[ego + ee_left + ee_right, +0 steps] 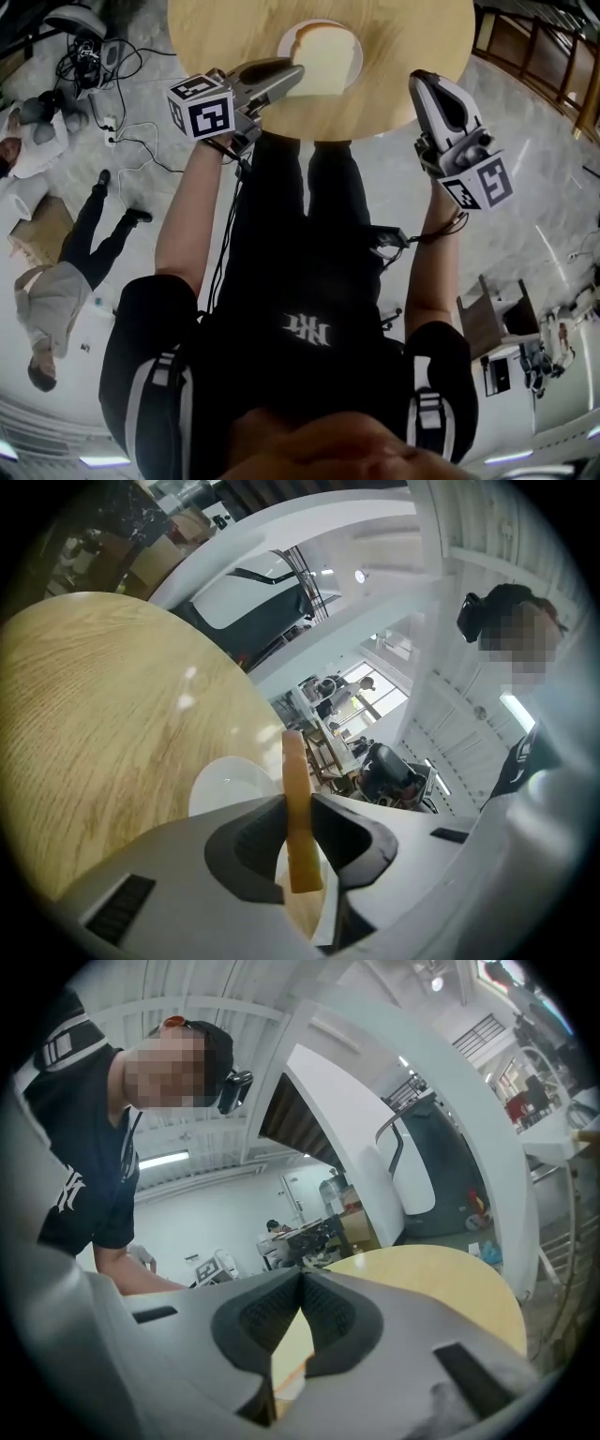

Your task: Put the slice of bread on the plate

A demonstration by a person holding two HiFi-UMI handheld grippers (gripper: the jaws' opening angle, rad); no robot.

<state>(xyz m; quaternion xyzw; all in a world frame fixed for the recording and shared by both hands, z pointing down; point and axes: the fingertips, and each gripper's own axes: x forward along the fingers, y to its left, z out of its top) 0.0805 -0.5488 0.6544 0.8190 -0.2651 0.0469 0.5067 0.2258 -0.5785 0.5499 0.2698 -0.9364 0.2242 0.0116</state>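
A pale slice of bread (328, 58) with a tan crust hangs over the white plate (286, 42) on the round wooden table (225, 37). I cannot tell whether it touches the plate. My left gripper (295, 75) is shut on the slice's near left edge. The left gripper view shows the bread (300, 827) edge-on between the pads, with the plate (225, 785) just beyond on the table (112, 714). My right gripper (427, 82) hovers at the table's right edge, shut with nothing in it. Its tips (302, 1274) meet over the tabletop (441, 1279).
The table's near rim lies just in front of my body. On the floor to the left are cables (94, 56), a cardboard box (42, 225) and a person walking (103, 234). A wooden railing (534, 56) runs at the upper right, a small stool (487, 319) at the right.
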